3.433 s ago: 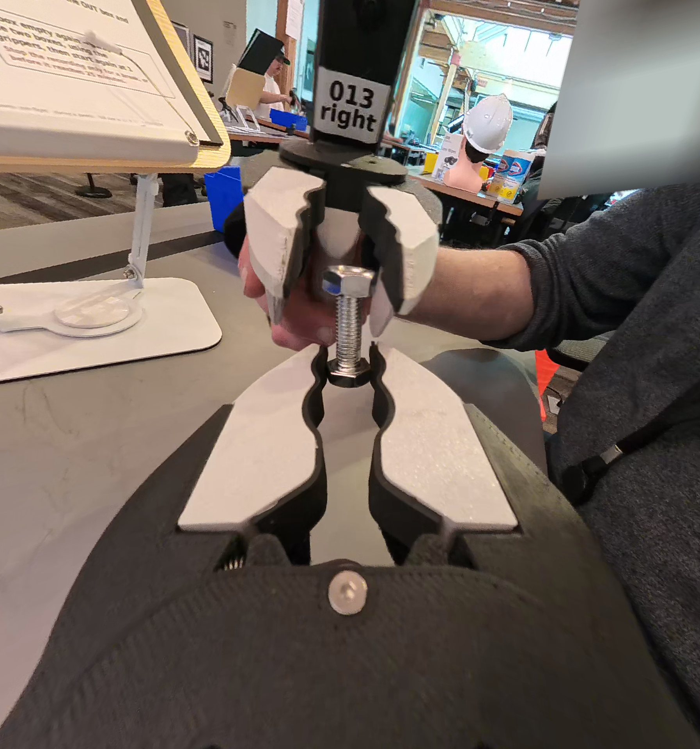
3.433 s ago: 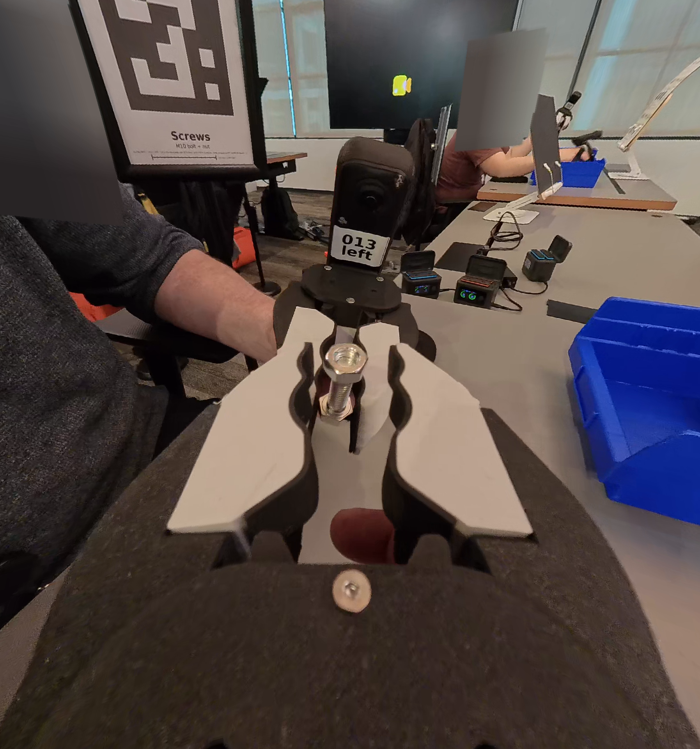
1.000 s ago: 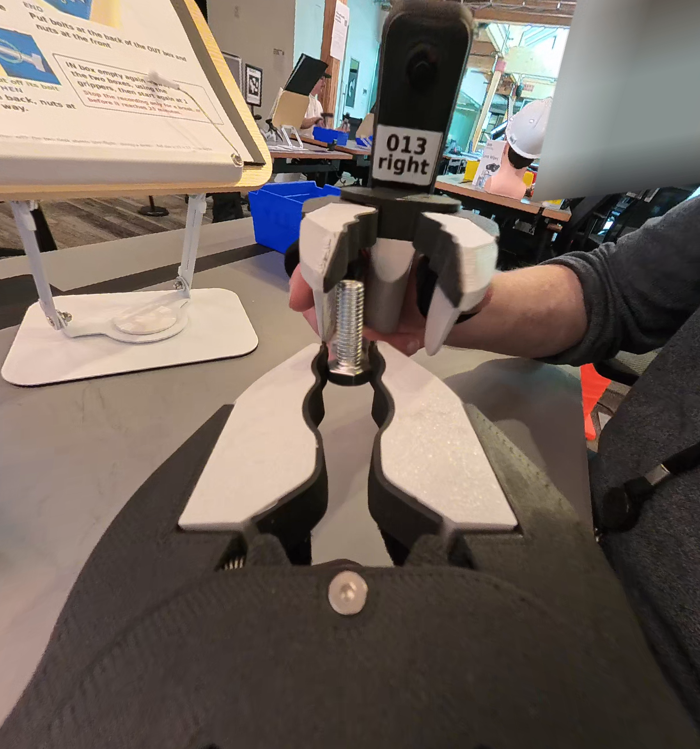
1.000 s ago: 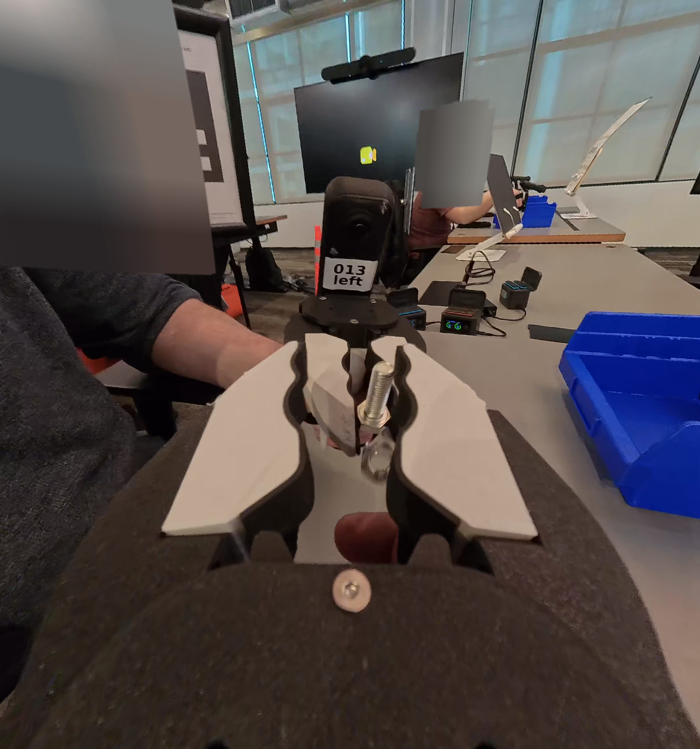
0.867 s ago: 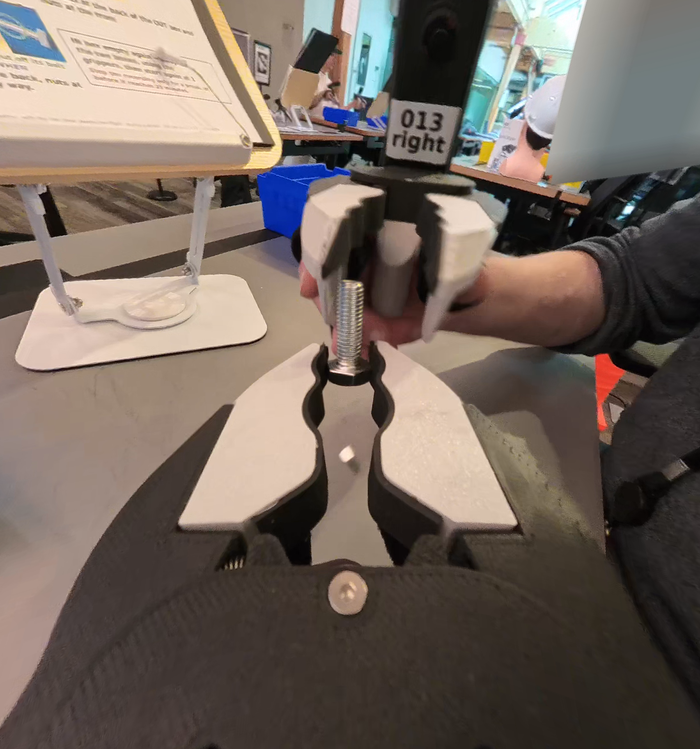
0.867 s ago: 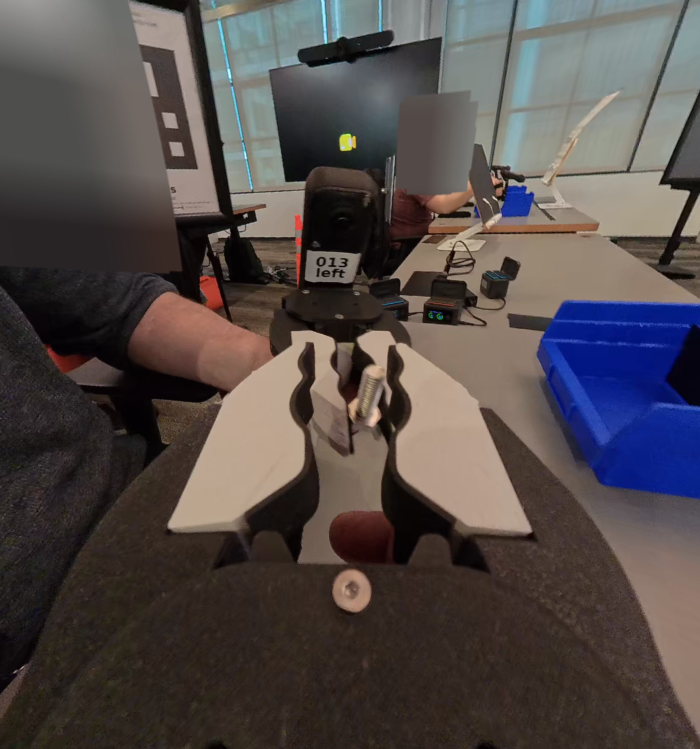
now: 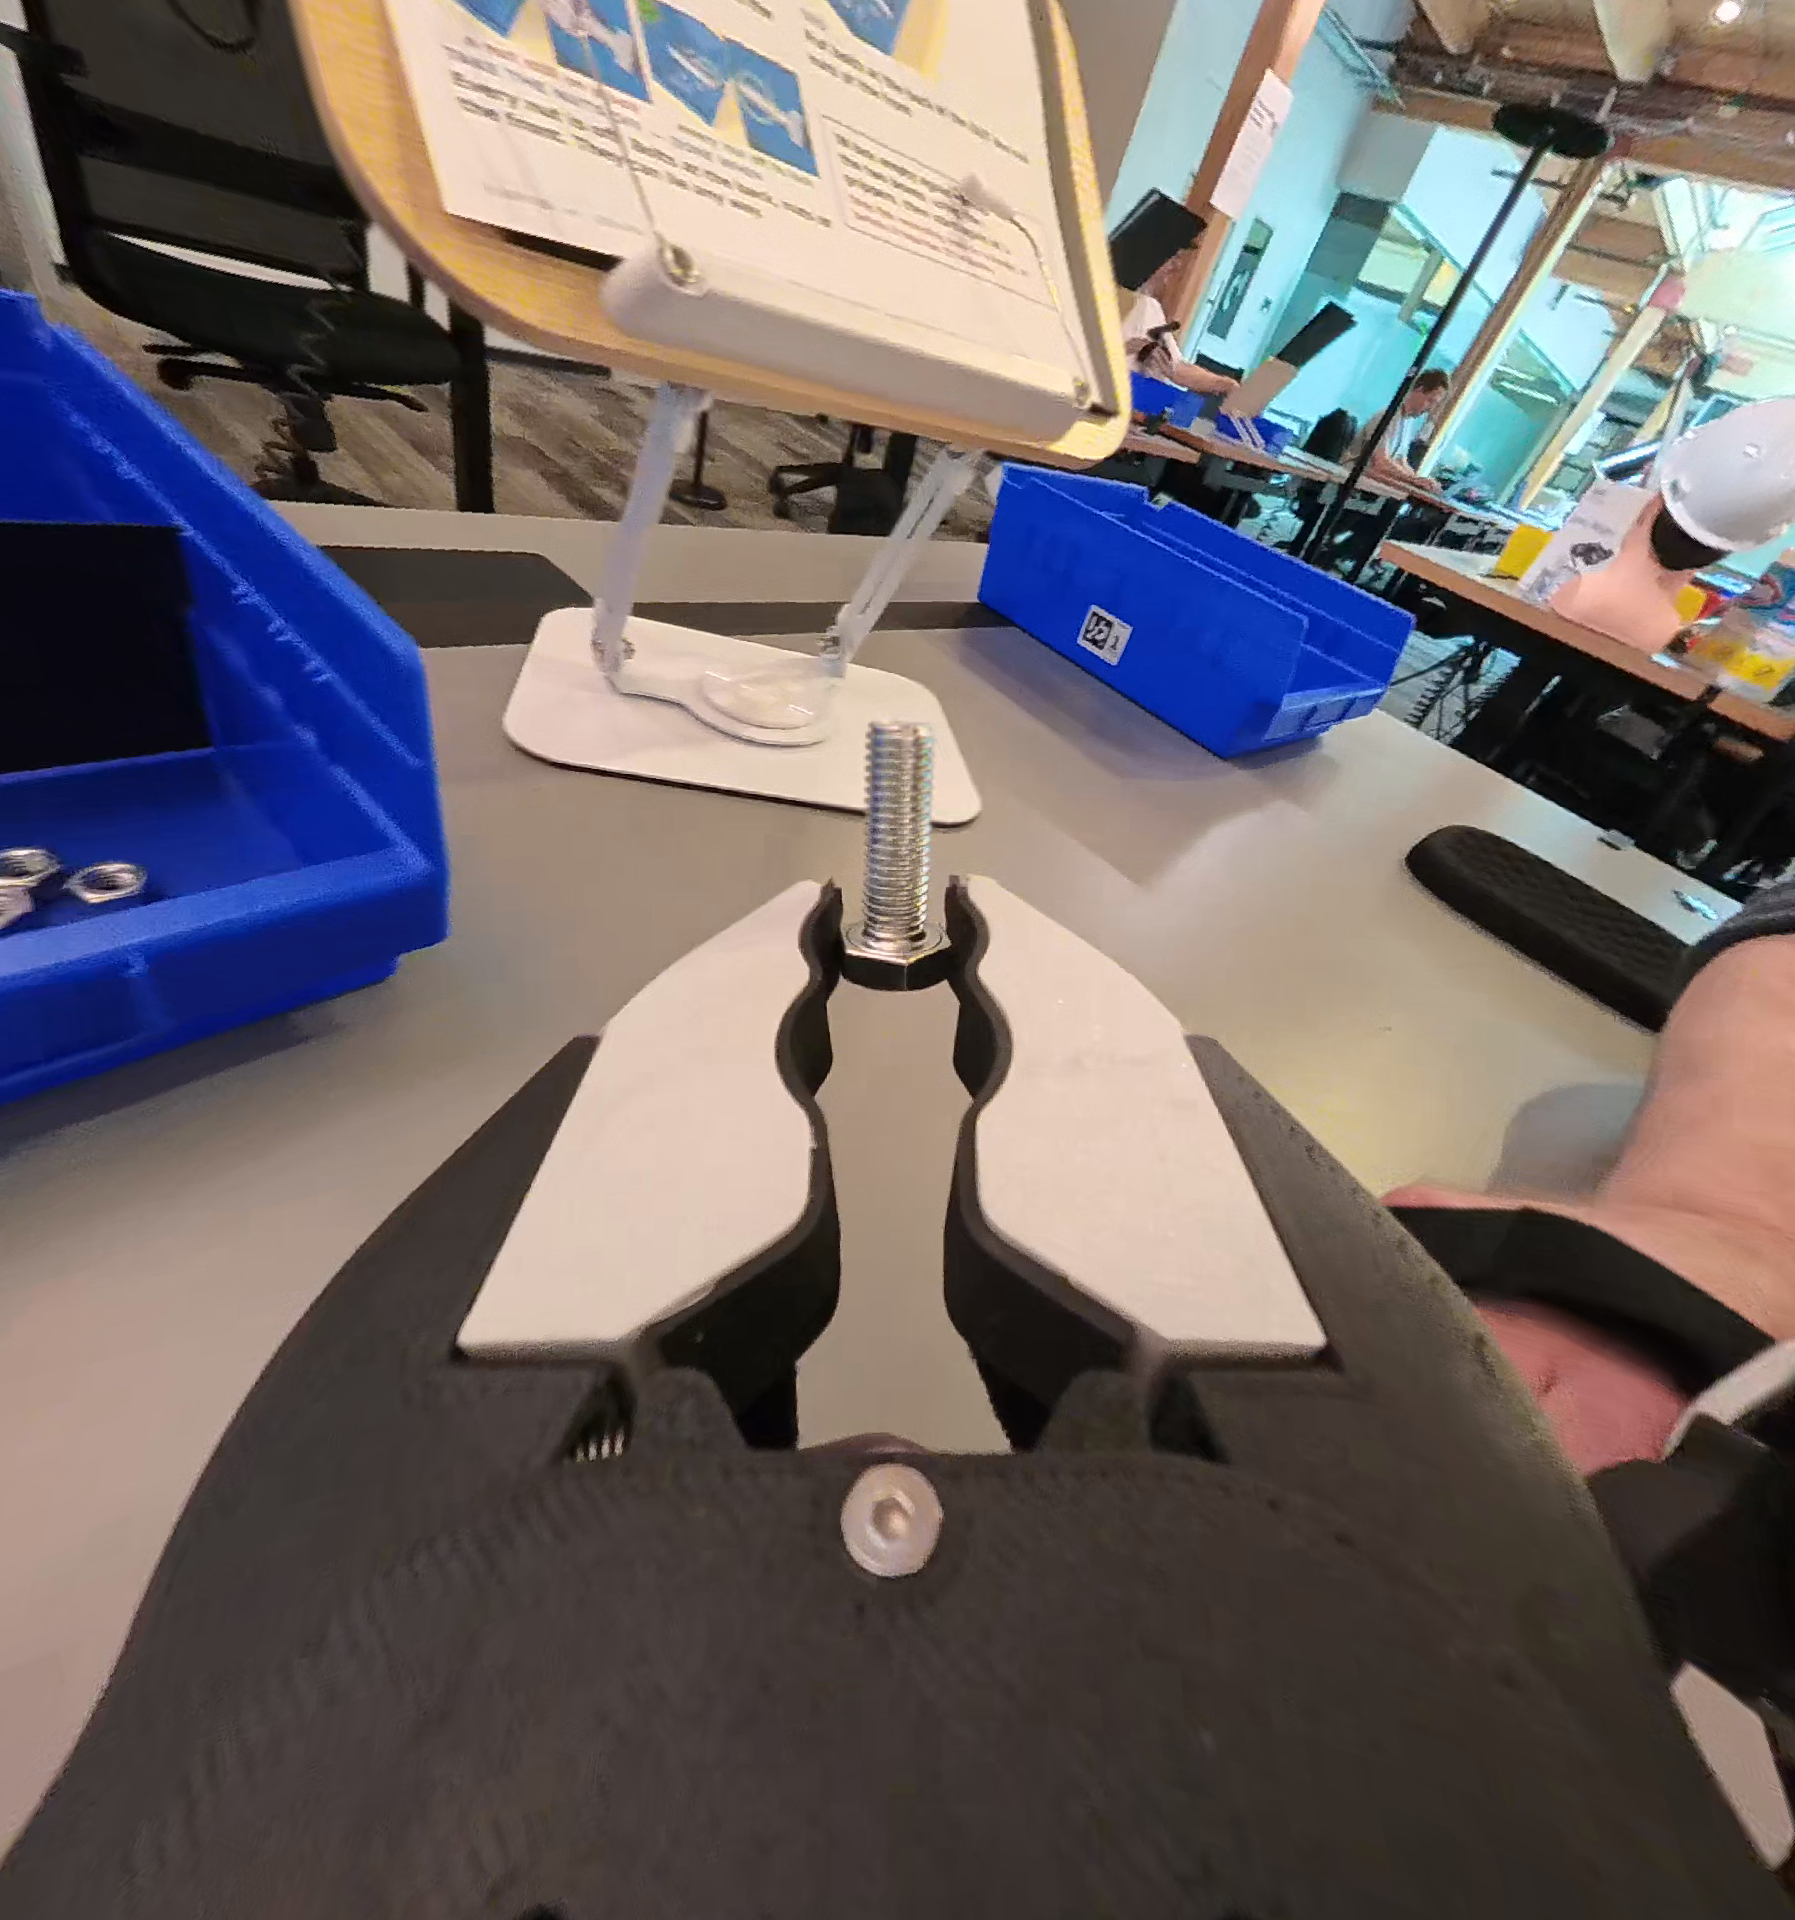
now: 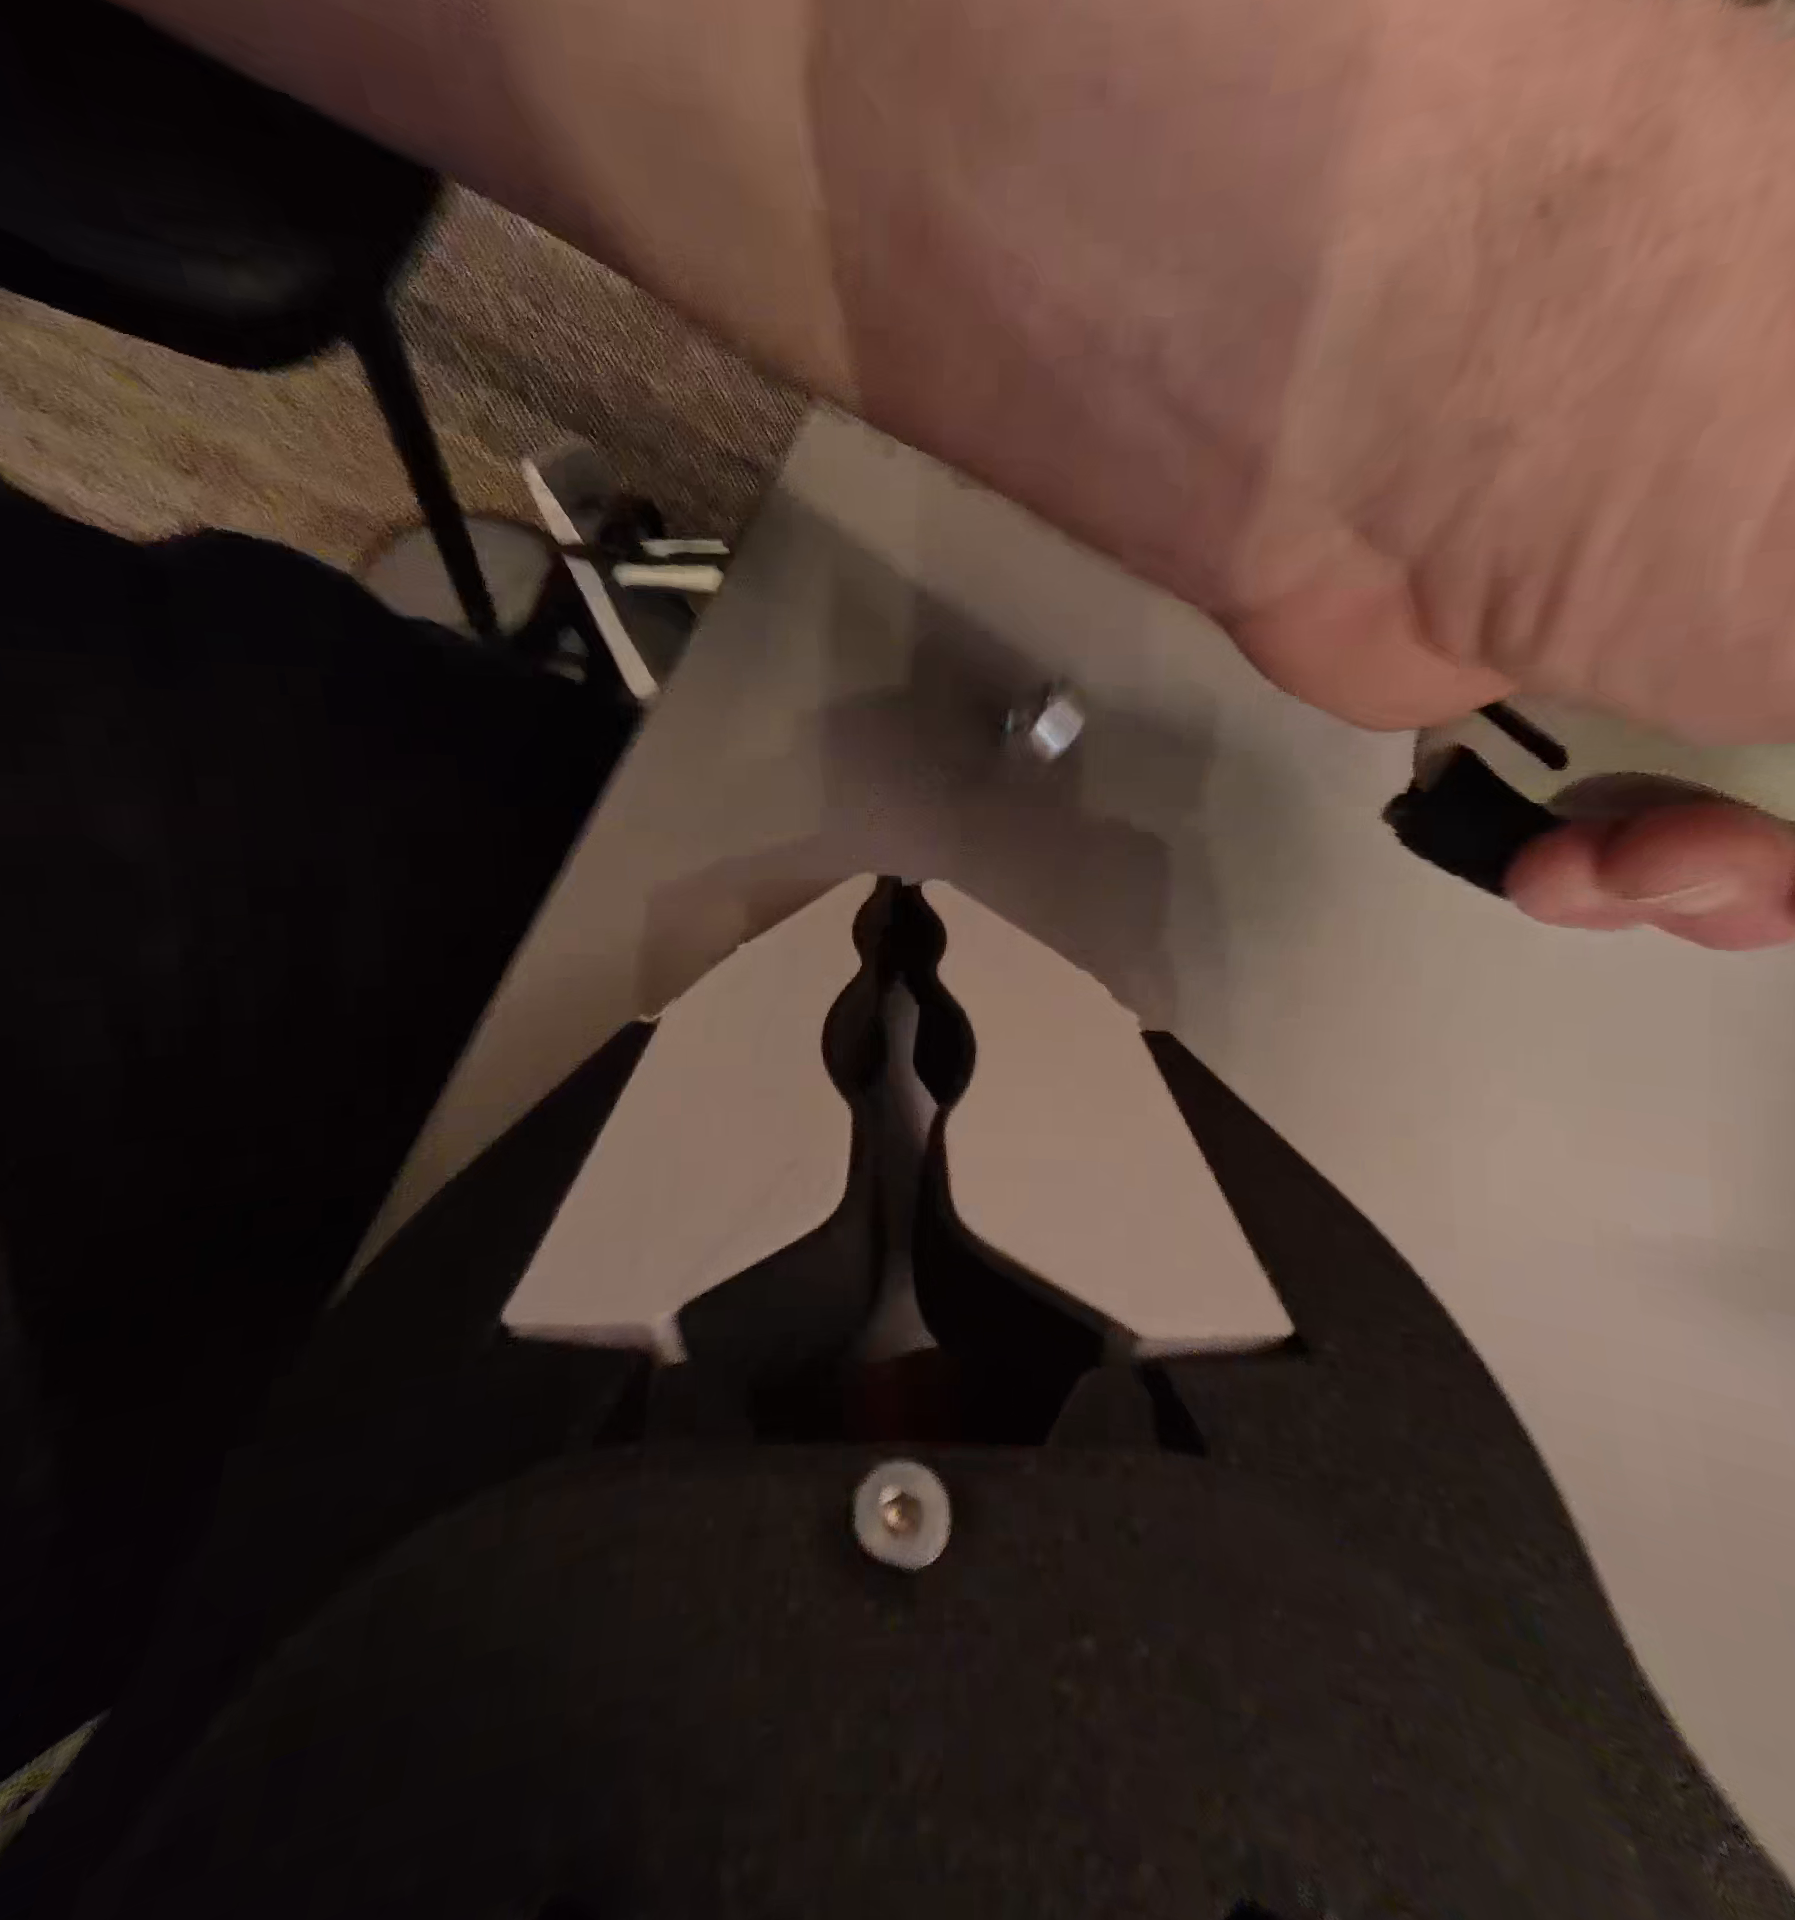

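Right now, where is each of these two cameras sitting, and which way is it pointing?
Left wrist view: rides on the left claw, looking forward along its fingers across the grey table; the claw grips a bolt by its head, with a blue bin and a document stand nearby; a forearm shows at the right.
Right wrist view: rides on the right claw, tilted down at the table edge; claw shut, a small metal piece ahead, a hand above.
Shared: the same grey table.

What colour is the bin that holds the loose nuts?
Blue bin; the left wrist view shows it best.
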### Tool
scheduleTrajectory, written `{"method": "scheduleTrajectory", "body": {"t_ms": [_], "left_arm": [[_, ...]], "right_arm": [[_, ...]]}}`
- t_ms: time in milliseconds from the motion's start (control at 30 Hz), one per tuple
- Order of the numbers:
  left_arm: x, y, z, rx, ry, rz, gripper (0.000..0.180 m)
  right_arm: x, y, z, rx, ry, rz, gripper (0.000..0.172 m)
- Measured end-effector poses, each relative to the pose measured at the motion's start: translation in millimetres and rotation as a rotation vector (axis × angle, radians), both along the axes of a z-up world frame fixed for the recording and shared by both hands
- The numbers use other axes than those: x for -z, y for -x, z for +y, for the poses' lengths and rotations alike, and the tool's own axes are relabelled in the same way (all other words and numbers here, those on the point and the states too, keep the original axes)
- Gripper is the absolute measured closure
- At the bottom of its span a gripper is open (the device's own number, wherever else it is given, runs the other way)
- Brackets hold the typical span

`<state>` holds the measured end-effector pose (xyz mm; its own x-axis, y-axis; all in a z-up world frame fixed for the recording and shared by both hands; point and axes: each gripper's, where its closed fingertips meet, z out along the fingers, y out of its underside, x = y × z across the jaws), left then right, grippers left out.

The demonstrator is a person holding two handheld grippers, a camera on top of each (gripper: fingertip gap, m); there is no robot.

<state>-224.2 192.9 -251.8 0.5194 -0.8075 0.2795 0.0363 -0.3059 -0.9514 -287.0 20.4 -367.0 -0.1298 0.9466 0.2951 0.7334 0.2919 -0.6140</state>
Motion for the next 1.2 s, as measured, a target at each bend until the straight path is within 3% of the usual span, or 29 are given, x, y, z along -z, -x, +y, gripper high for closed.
{"method": "scheduleTrajectory", "body": {"t_ms": [167,300,400,433,567,733,833,967,1067,1200], "left_arm": [[0,23,9,-0.051,-0.013,0.011,0.161],[-30,68,13,-0.095,-0.028,-0.141,0.161],[-54,101,10,-0.131,-0.064,-0.202,0.161],[-59,109,9,-0.146,-0.083,-0.199,0.161],[-59,123,5,-0.171,-0.087,-0.198,0.162],[-50,127,2,-0.170,-0.073,-0.175,0.161],[-49,129,1,-0.166,-0.068,-0.178,0.161],[-48,130,-1,-0.165,-0.068,-0.172,0.161],[-47,129,-2,-0.163,-0.068,-0.167,0.161],[-44,124,-2,-0.154,-0.061,-0.160,0.162]], "right_arm": [[0,-12,45,0.151,0.037,0.005,0.172],[-16,3,30,0.071,0.125,0.121,0.171],[-27,26,25,0.020,0.203,0.165,0.133],[-27,34,24,0.001,0.192,0.165,0.128],[-12,59,21,-0.044,0.128,0.107,0.136],[-6,71,11,-0.129,0.300,0.008,0.140],[-1,70,9,-0.162,0.336,-0.050,0.153],[-1,65,7,-0.199,0.342,-0.061,0.153],[-6,61,4,-0.239,0.334,-0.048,0.138],[-2,57,8,-0.240,0.325,-0.057,0.141]]}}
